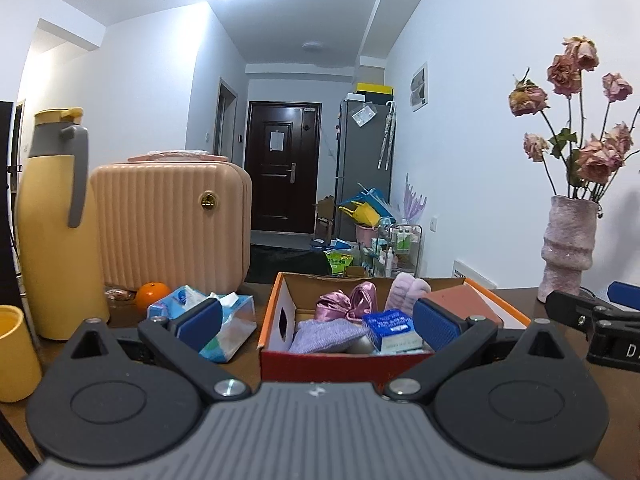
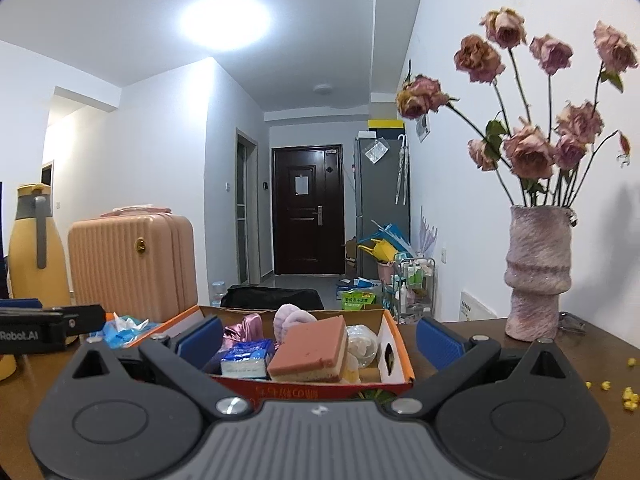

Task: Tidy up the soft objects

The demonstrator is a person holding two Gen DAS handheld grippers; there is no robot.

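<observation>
Cardboard box [image 1: 276, 320] stands just ahead of both grippers, holding a pink sponge [image 2: 310, 350], purple cloth [image 1: 326, 335] and blue packet [image 2: 246, 358]. Left gripper [image 1: 318, 320] and right gripper [image 2: 320, 340] are both spread wide, empty.

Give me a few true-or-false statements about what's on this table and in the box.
1. The sponge lies inside the box. True.
2. The left gripper is clamped on the tissue pack. False: it is open and holds nothing.
3. The orange sits on the table, outside the box. True.
4. The vase is empty. False: it holds dried roses.
5. The right gripper is open. True.
</observation>
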